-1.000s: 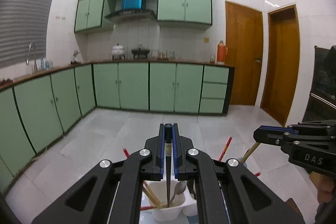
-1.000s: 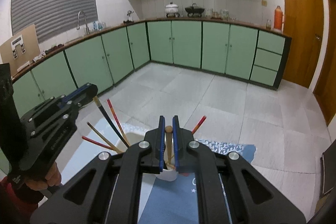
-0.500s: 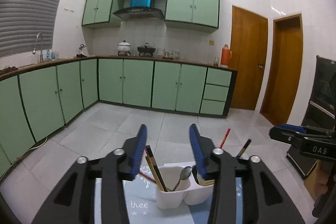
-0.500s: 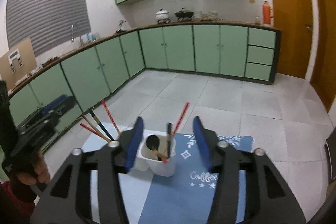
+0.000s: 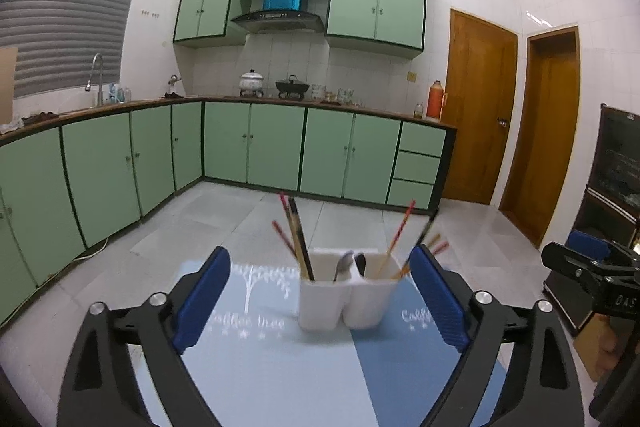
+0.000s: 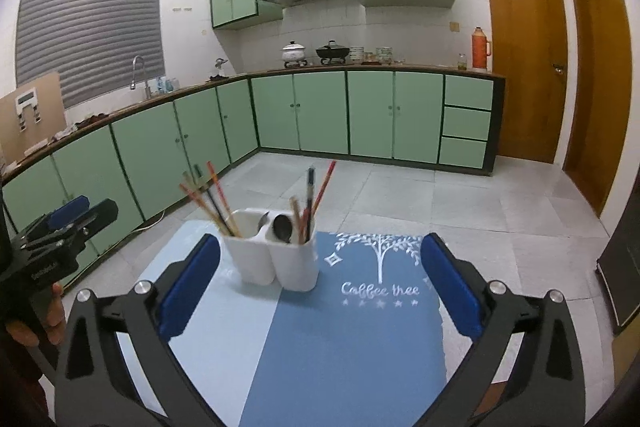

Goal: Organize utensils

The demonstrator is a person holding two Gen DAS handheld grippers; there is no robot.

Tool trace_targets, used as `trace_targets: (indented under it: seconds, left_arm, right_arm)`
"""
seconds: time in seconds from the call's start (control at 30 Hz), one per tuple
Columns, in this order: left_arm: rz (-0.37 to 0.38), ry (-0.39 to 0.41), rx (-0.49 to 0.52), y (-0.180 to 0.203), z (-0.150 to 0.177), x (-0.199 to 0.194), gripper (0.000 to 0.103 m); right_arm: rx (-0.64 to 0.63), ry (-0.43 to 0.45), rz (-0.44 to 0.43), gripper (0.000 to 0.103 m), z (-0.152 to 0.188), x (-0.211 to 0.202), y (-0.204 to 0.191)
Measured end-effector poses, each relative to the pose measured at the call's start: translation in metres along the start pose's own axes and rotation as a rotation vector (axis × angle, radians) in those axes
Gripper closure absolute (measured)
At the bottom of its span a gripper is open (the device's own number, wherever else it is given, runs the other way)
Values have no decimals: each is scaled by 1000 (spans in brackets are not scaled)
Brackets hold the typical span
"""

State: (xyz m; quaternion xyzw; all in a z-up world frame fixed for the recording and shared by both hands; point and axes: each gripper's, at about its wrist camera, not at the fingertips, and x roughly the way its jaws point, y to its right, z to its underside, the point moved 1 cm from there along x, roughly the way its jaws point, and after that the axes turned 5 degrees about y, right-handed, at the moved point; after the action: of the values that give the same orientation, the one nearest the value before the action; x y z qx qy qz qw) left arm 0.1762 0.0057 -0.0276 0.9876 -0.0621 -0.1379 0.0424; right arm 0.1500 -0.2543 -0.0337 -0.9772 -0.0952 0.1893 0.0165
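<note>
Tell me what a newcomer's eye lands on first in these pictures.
First, the white two-cup holder standing on the blue mat, bristling with chopsticks and two spoons near the divider. Next, the left gripper and right gripper, both wide open and empty, framing the holder from either side. Behind it all runs a wall of green cabinets.
</note>
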Motion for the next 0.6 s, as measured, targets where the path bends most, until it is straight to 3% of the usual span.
trace_targets:
  seconds: [0.23,0.6]
  left_arm:
    - [-13,-28,19,0,15,-32,6]
    - [-17,0,69,13,14,-67,6]
  right_arm:
    - [-4,-3,-37,5,14,-21,-15]
    - [-23,14,-81,5,16,-44,-35]
